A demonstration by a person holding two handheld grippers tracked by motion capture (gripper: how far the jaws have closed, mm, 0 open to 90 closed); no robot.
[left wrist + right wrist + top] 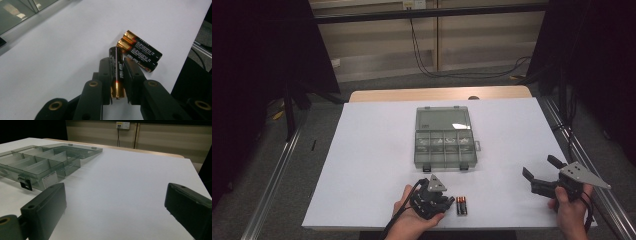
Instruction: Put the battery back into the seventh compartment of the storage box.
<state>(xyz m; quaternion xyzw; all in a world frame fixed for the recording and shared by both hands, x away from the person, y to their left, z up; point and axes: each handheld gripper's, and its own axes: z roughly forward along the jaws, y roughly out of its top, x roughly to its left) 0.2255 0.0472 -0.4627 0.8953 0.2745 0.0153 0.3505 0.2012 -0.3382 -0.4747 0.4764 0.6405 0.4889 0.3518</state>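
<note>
In the high view the left gripper (447,200) sits at the bottom centre of the frame, mostly covered by the person's left hand (412,220) and its own grey plate, so its jaws are hard to make out there. The left gripper view shows them plainly: the two black jaws are closed narrowly on a battery (117,72), gripping it along its black middle, with the gold end and its small tip pointing back toward the camera. Two more batteries (142,53) lie side by side and touching on the white table cover (62,50), just beyond the held one; their print is too small to read.

The right gripper (542,170) is at the lower right of the high view, held by the right hand (569,212), part of which the bottom edge cuts off. Its jaws stand wide apart with nothing between them.

A clear grey compartment box (444,140) lies open in the middle of the table, lid flat behind it. Whether its compartments hold anything cannot be told. In the right gripper view the box (45,162) fills the upper left, cut off by the frame edge.
</note>
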